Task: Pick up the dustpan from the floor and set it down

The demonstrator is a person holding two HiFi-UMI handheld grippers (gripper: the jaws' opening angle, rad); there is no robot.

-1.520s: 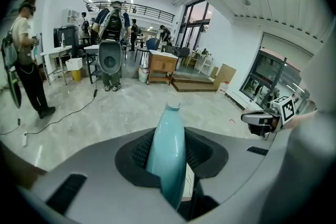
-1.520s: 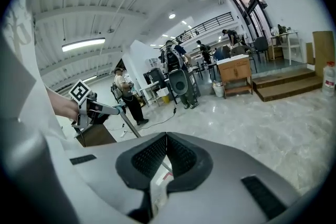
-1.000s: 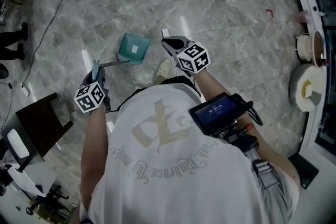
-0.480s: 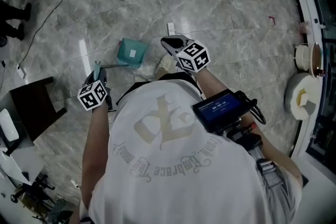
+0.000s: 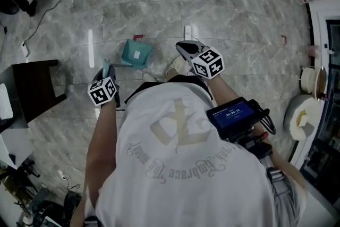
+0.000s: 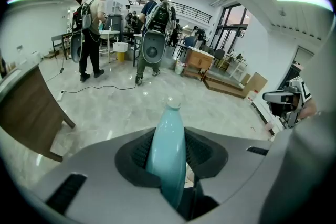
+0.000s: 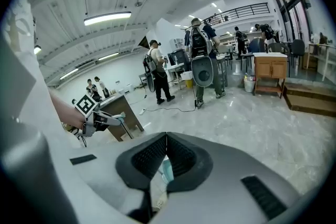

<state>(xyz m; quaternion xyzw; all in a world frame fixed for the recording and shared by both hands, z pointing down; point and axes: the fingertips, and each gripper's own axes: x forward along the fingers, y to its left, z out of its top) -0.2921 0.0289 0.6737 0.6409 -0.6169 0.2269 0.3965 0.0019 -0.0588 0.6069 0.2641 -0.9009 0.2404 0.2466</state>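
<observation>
Item list, as I see it from the remote station.

- Grey marble floor: wide and open ahead of both grippers.
- Edges: one dark brown wooden table close on the left and one white counter along the right.
- One black cable trails across the floor at far left.
- One teal plastic dustpan: between the two grippers, low over the floor. I cannot tell whether it touches.
- Left gripper: jaws part-way closed, clamped on the dustpan's teal handle, whose tip pokes out past them.
- Right gripper: jaws brought together, holding nothing, near the pan.
- Two people with backpack rigs, well apart from me.
</observation>
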